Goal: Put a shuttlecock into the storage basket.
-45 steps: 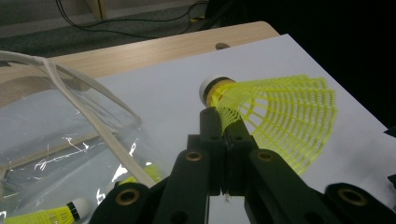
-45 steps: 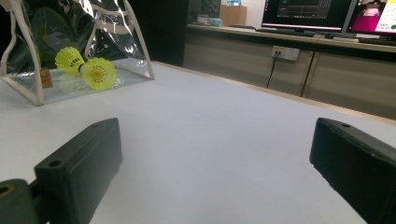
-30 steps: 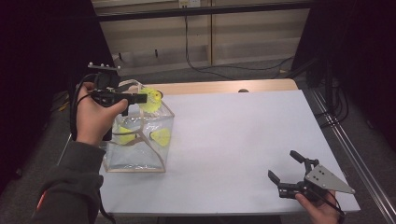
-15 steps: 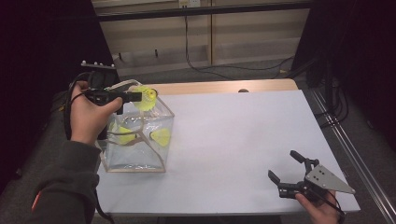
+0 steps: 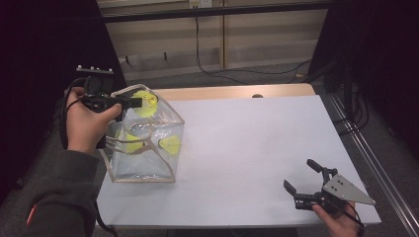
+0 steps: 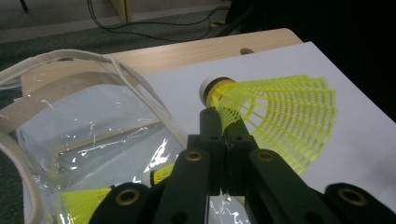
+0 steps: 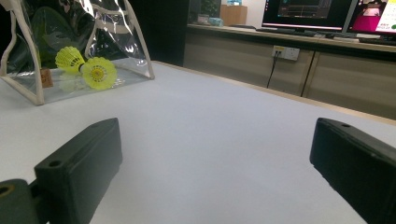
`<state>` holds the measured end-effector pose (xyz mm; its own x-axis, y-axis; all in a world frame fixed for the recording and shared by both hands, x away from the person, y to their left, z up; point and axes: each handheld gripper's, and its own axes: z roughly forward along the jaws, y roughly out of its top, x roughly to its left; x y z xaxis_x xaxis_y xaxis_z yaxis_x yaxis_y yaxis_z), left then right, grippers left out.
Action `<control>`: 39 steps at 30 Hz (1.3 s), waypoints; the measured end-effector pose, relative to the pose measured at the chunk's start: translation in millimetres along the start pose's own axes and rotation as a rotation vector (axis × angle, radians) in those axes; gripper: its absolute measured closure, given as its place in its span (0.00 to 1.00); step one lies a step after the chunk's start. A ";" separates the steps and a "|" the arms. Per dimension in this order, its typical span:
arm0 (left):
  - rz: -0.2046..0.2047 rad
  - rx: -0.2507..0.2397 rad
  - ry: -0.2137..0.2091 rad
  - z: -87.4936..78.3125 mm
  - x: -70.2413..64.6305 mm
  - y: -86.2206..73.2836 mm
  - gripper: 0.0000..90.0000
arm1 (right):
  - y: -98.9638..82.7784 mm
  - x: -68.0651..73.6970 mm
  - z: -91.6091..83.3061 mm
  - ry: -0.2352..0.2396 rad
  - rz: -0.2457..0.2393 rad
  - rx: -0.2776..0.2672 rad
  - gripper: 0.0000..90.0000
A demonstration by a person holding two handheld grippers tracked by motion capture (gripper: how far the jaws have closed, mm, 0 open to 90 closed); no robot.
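Observation:
A yellow shuttlecock (image 5: 147, 102) (image 6: 275, 116) with a white cork tip is pinched at its neck by my left gripper (image 5: 140, 102) (image 6: 219, 122), which is shut on it. It hangs over the open mouth of a clear plastic bag (image 5: 143, 165) (image 6: 70, 116) with beige trim, standing at the table's left edge. Inside the bag lie two more yellow shuttlecocks (image 5: 127, 143) (image 7: 99, 72). My right gripper (image 5: 300, 176) (image 7: 215, 163) rests low at the table's near right corner, open with nothing between its fingers.
The white table top (image 5: 257, 143) stretches bare between the bag and my right gripper. A wooden strip (image 5: 222, 92) with a hole runs along the far edge. Cables lie on the floor beyond, and monitors (image 7: 308, 11) stand in the background.
My left hand has drifted slightly left with the shuttlecock, still above the bag's mouth. The right gripper has stayed put.

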<state>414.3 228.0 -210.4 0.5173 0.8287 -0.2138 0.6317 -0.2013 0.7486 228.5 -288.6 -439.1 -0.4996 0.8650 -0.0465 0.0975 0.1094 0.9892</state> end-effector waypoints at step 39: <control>-0.024 0.015 0.052 -14.2 28.8 -14.9 0.99 | -0.2 0.4 0.4 0.000 -0.001 0.003 0.02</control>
<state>411.6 262.3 -218.9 0.4715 0.8592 -0.1987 0.6523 -0.1882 0.7342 228.7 -288.1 -439.4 -0.4999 0.8648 -0.0475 0.0996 0.1118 0.9887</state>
